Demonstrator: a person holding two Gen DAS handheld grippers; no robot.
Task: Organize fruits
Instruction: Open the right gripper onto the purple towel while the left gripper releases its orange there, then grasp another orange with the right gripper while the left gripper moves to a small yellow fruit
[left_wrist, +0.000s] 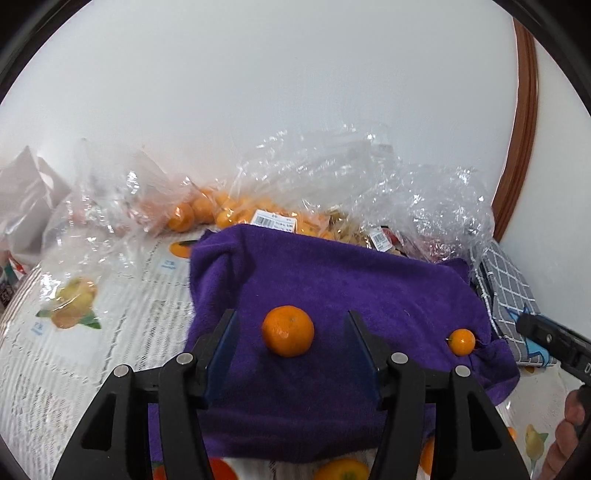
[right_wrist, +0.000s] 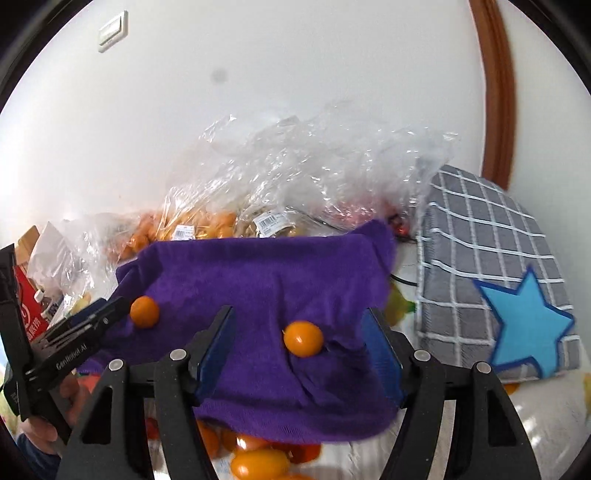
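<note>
A purple towel (left_wrist: 332, 280) lies on the fruit-print tablecloth. On it sit a mandarin (left_wrist: 288, 331) and a smaller orange fruit (left_wrist: 461, 342). My left gripper (left_wrist: 290, 325) is open, its fingers either side of the mandarin, not touching it. In the right wrist view the small orange fruit (right_wrist: 303, 338) sits on the towel (right_wrist: 266, 273) between the open fingers of my right gripper (right_wrist: 301, 325); the mandarin (right_wrist: 144, 312) lies to the left, by the left gripper's tip (right_wrist: 107, 314). The right gripper also shows at the left wrist view's right edge (left_wrist: 546, 336).
Clear plastic bags (left_wrist: 295, 184) with several oranges and other fruit are piled behind the towel, against the white wall. A grey checked cloth with a blue star (right_wrist: 509, 295) lies to the right. A red carton (right_wrist: 27, 306) stands at far left.
</note>
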